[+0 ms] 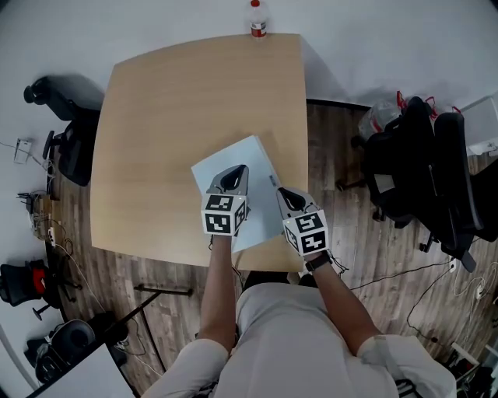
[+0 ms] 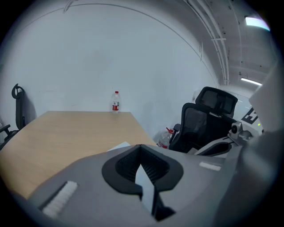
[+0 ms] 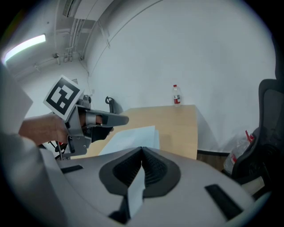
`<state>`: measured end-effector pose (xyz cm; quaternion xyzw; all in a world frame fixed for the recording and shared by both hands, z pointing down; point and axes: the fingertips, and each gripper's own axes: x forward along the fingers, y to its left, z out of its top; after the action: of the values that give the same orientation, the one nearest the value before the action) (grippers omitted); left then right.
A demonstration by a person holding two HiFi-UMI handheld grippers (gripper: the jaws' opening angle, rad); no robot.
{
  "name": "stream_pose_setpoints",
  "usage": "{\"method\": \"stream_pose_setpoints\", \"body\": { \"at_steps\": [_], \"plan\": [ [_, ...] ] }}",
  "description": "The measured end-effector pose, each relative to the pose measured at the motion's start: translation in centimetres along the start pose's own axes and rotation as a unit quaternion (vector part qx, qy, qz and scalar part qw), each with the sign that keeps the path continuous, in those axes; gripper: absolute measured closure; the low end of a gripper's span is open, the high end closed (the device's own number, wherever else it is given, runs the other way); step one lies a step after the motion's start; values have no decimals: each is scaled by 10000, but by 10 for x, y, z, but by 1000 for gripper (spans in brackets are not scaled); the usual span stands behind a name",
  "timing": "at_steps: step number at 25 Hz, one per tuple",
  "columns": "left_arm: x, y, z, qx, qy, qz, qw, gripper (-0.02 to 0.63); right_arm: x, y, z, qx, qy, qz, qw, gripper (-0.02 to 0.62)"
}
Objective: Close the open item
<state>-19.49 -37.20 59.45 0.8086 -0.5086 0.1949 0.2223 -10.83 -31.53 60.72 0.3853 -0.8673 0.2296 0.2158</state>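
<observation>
A pale blue flat rectangular item [image 1: 233,165] lies flat near the front edge of the wooden table [image 1: 171,109]. Its surface also shows in the right gripper view [image 3: 133,135], and one corner [image 2: 120,145] in the left gripper view. My left gripper [image 1: 232,179] hovers over the item's near half, jaws shut with nothing between them [image 2: 141,150]. My right gripper [image 1: 286,194] is at the item's right edge, jaws also shut and empty [image 3: 142,151]. I cannot tell whether either one touches the item. The left gripper [image 3: 95,119] shows from the side in the right gripper view.
A water bottle with a red label [image 1: 257,22] stands at the table's far edge. Black office chairs [image 1: 420,163] crowd the floor to the right, and another chair [image 1: 66,132] stands at the left. Cables lie on the wooden floor.
</observation>
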Motion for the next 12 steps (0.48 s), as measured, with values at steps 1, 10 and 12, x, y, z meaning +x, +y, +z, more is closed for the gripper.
{"method": "stream_pose_setpoints", "body": {
  "at_steps": [1, 10, 12],
  "plan": [
    [4, 1, -3, 20, 56, -15, 10000, 597, 2, 0, -3, 9, 42, 8, 10000, 583],
    [28, 6, -26, 57, 393, -150, 9991, 597, 22, 2, -26, 73, 367, 110, 9992, 583],
    [31, 5, -30, 60, 446, -172, 9988, 597, 25, 3, -30, 121, 420, 155, 9989, 583]
  ]
}}
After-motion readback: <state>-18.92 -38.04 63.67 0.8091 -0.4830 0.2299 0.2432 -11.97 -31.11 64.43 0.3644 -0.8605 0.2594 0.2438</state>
